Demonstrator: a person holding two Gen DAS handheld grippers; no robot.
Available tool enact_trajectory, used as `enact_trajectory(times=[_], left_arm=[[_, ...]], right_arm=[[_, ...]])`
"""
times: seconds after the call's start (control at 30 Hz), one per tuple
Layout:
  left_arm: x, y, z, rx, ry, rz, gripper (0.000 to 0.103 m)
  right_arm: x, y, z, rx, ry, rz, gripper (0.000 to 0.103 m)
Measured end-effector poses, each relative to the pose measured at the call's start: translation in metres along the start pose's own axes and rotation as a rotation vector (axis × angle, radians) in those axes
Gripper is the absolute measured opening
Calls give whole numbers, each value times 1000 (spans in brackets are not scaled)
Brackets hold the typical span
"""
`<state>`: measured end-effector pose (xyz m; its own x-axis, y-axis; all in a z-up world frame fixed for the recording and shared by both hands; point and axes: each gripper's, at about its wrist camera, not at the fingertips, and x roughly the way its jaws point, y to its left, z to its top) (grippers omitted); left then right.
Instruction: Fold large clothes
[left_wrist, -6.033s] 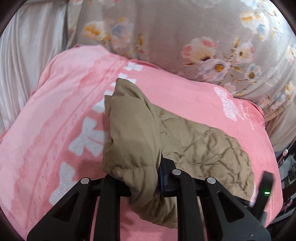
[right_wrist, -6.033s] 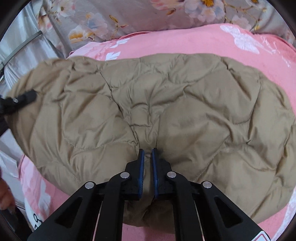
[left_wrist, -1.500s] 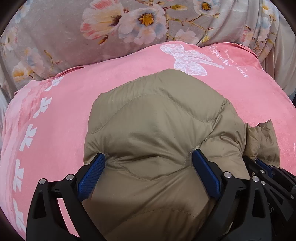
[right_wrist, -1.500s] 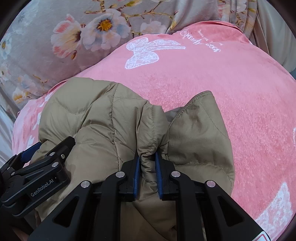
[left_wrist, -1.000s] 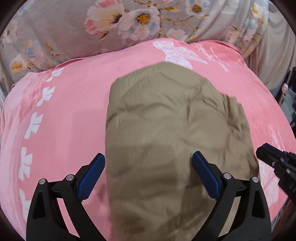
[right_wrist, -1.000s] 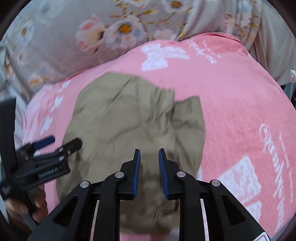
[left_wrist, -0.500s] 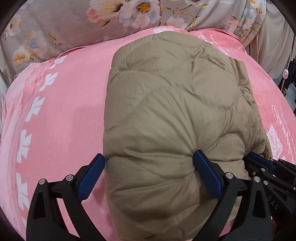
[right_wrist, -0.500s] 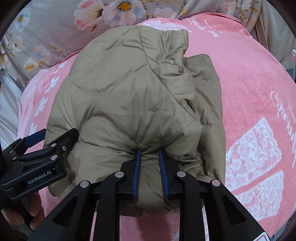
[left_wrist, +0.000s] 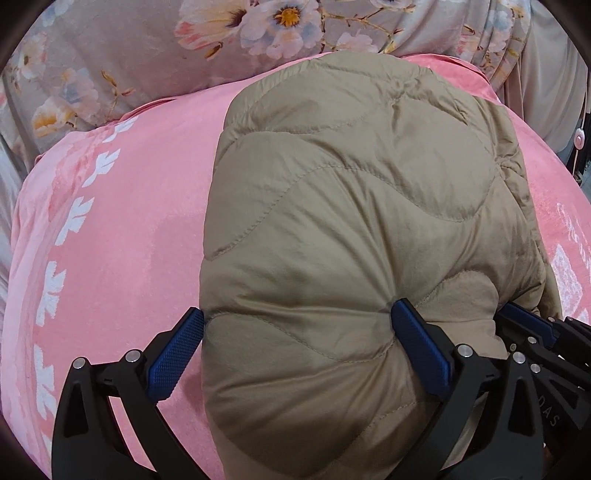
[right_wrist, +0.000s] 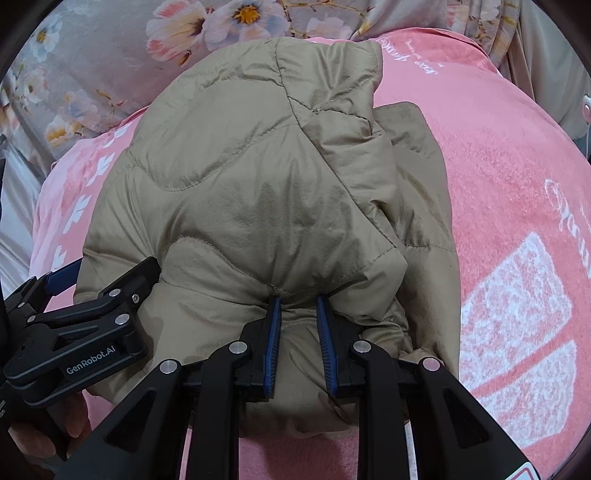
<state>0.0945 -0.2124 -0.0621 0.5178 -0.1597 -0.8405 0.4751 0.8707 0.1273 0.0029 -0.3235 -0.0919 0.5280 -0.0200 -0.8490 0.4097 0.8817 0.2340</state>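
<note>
**Folded jacket bundle settled on the bed, both hand-held grippers at its near edge**

Since one second ago: spread, blurred mid-motion cloth now doubled into a compact, thick bundle; since half a second ago: almost no further shift, only a slightly closer view. Taken as a sign that the fold is essentially complete and only pressing or release remains.

Largest to smallest:

Pink blanket (left_wrist: 110, 258), with white leaf and butterfly prints, covering the bed and carrying everything else; floral grey bedding (left_wrist: 147, 48) behind it along the far edge.

Tan quilted jacket (left_wrist: 351, 221), lying near the middle of the blanket, folded over on itself, puffed and rounded; a looser flap (right_wrist: 417, 177) of a lower layer showing past the right side of the top layer in the right wrist view.

Left hand-held gripper (left_wrist: 295, 347): spread wide, straddling the near end of the bundle, blue pads against the cloth on either side, nothing pinched. Also visible at the left of the right wrist view (right_wrist: 74, 295).

Right hand-held gripper (right_wrist: 297, 339): nearly closed, a narrow gap remaining, a ridge of the near fold caught between the pads.

Risk judged: padded filling likely to spring the fold open upon release.
</note>
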Motion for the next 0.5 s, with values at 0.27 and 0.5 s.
enact_trajectory(times=[0.27, 0.5], left_arm=[[-10, 48, 15, -132, 69, -174, 98], [31, 121, 23, -392, 222, -449, 98]], right_arm=[[-53, -47, 12, 138, -90, 110, 63], [-8, -136, 7, 429, 77, 319, 80]])
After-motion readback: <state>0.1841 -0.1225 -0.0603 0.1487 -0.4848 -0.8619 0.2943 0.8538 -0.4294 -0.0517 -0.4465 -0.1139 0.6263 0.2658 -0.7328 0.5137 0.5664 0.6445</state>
